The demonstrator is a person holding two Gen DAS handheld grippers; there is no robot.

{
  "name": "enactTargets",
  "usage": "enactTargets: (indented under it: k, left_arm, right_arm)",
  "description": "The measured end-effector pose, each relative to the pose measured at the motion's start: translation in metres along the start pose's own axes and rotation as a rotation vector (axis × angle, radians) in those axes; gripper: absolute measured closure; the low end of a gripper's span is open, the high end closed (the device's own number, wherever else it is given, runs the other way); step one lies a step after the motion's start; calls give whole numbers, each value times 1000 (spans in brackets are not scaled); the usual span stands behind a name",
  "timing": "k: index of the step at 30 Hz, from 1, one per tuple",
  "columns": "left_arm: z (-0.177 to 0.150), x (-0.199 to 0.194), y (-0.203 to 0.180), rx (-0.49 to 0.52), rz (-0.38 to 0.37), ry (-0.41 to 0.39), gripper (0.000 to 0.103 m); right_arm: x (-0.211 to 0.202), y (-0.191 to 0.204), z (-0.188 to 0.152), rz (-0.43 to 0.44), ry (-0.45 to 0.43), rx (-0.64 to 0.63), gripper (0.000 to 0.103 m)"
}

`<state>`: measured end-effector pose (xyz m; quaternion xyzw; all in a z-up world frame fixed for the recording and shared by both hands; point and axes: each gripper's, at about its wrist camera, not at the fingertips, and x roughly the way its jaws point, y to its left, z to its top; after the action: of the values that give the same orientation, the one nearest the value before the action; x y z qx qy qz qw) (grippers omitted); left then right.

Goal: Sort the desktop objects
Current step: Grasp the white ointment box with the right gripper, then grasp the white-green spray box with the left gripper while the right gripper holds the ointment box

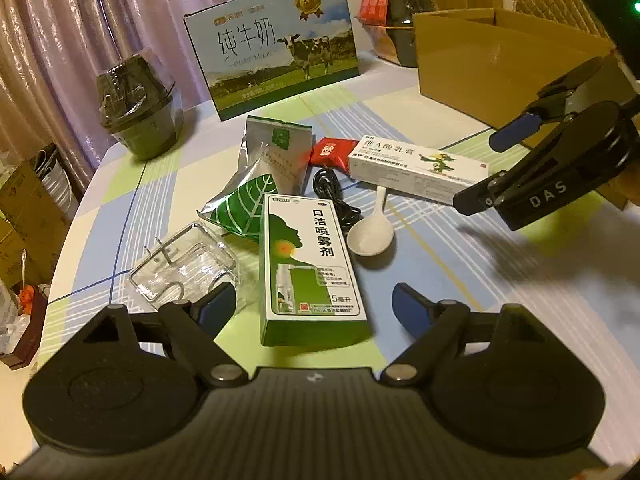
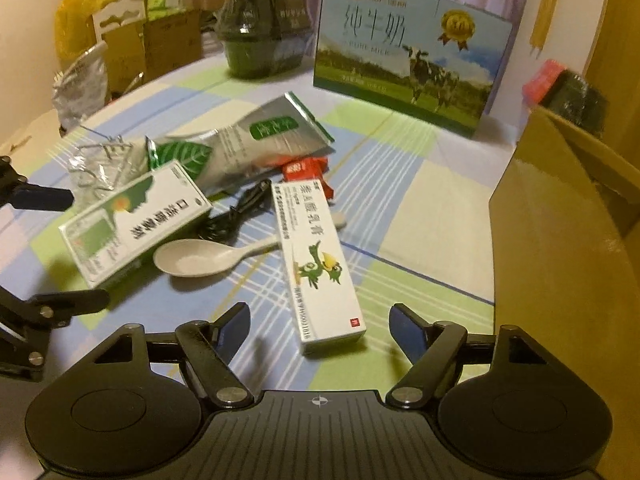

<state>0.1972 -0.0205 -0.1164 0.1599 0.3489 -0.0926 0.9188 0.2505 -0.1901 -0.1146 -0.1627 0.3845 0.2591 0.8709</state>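
Observation:
A green-and-white spray box (image 1: 308,268) lies flat on the checked tablecloth, its near end between the fingers of my open left gripper (image 1: 312,304). A long white ointment box (image 2: 320,264) lies with its near end between the fingers of my open right gripper (image 2: 320,316). Neither box is gripped. A white spoon (image 1: 370,232) and a black cable (image 1: 332,196) lie between the two boxes. Behind them sit a silver foil pouch (image 1: 276,156) with a green leaf print and a red packet (image 1: 332,152). Left of the spray box stands a clear container (image 1: 184,264).
An open cardboard box (image 2: 560,260) stands close on the right. A blue milk carton (image 1: 276,44) and a dark wrapped bowl (image 1: 140,108) stand at the back. The round table's edge curves off to the left, with boxes and clutter beyond it.

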Motion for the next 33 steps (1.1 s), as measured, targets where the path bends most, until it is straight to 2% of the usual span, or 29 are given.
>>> enactTargets:
  k: [3,9,12,13,18,23,28,33]
  left_arm:
    - [1,6,-2,-5,11,12,22]
    - [2,17,-8,29,38,27,30]
    - [2,20,-8,32,51,37,39]
    - [1,20,-7,28,54,42,45]
    - [-1,16,-4,3,64,58,51]
    - [-10,1,-3,-55,19,98,52]
    - [-26,-28,-14,-137,-23,125,52]
    - [-48,-59,-30,-191,-59,141,52]
  right_arm:
    - [11,-6,-1,8,21,30,30]
    - [16,-9,-3,14,35,47,43]
    - [18,-9,-3,12,42,49,56]
    - [18,-9,-3,16,49,55,64]
    - [10,-4,-10,33,63,69,65]
    - [-14,3,-29,22,97,158,66]
    - [-48,17,-56,1,122,276,66]
    - [-86,41,-83,-17,120,261,66]
